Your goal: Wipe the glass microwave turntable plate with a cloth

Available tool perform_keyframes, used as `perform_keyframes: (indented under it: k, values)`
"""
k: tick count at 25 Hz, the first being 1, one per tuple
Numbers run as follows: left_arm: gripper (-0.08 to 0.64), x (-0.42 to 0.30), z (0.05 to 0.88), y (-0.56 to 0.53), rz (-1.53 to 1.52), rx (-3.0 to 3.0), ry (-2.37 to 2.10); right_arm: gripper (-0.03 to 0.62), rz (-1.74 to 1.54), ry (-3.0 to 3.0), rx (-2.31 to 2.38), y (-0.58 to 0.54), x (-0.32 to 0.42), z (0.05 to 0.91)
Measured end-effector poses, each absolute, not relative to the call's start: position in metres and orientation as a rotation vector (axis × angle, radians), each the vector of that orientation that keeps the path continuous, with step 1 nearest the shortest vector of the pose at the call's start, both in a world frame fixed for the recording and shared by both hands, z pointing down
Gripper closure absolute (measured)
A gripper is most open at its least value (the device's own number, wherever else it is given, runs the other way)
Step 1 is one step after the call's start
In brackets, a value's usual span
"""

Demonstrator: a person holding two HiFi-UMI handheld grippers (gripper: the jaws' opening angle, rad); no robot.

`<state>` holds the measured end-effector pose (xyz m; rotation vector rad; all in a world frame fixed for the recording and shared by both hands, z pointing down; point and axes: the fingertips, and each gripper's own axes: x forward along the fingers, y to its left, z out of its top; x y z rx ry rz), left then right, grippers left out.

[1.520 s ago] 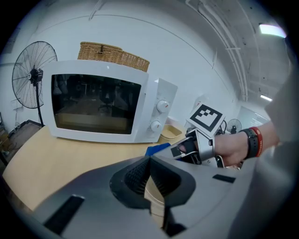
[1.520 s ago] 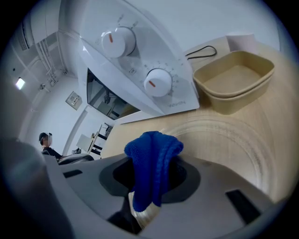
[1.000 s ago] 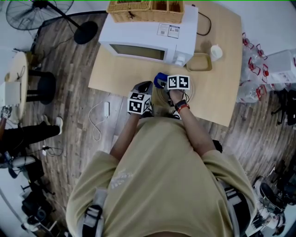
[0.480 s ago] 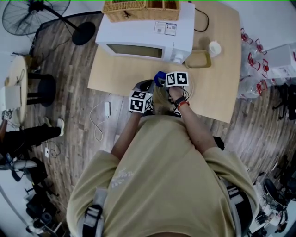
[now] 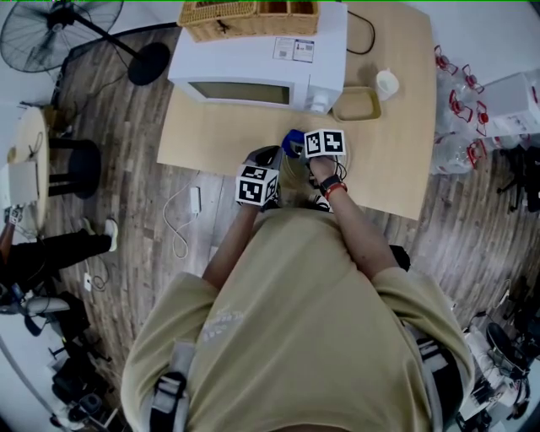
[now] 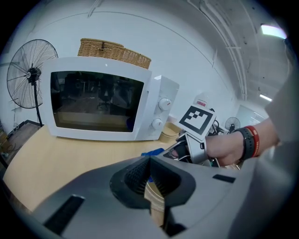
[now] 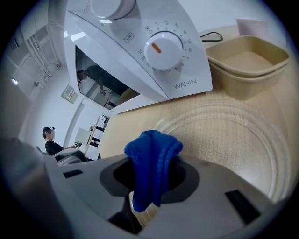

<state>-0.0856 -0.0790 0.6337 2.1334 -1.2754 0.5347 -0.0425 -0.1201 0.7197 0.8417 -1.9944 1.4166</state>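
Centrally, the round clear glass turntable plate (image 7: 233,140) lies flat on the light wooden table (image 5: 211,135), just in front of the control-dial end of the white microwave oven (image 5: 261,67). Concentric ridges run around its rim. Over the plate's near left edge, a folded blue terry cloth (image 7: 152,163) stands up between the jaws of the right gripper (image 7: 153,176), which are pinched on it. The fold rises above the pads and a tail hangs below them. Whether the cloth touches the glass cannot be told.

The left gripper (image 6: 149,173) sits just beside the right one, on its left, low over the table's near part. Its ribbed pads are pressed together with nothing between them, and only pale table or plate surface shows through the slit behind the tips. From the left gripper view, the person's right hand (image 6: 226,149) appears close ahead, wearing red and black wristbands.

Beyond the plate, two stacked shallow beige rectangular dishes (image 7: 247,63) rest beside the microwave, and a small white cup (image 5: 386,84) stands just past them. The microwave door is closed, and a woven wicker basket (image 5: 253,17) sits on top. A black pedestal fan (image 5: 59,21) stands on the wood-plank floor (image 5: 126,194), off the table's far left corner.
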Motion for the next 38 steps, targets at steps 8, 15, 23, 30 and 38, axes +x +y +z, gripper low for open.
perform_keyframes:
  k: [8, 15, 23, 30, 38]
  values:
    - [0.541, -0.072, 0.634, -0.080, 0.541, 2.151, -1.253, 0.469, 1.417, -1.987, 0.866, -0.119, -0.025, 0.720]
    - [0.541, -0.056, 0.626, -0.081, 0.543, 2.188, -1.234, 0.469, 1.437, -1.982, 0.898, -0.118, -0.010, 0.719]
    - [0.541, -0.043, 0.627, -0.082, 0.555, 2.211, -1.196, 0.469, 1.446, -1.980, 0.926, -0.119, 0.000, 0.720]
    - [0.541, -0.027, 0.626, -0.086, 0.558, 2.240, -1.160, 0.469, 1.451, -1.971, 0.954, -0.120, 0.016, 0.720]
    - [0.541, -0.015, 0.629, -0.086, 0.559, 2.244, -1.136, 0.469, 1.454, -1.961, 0.995, -0.120, 0.037, 0.719]
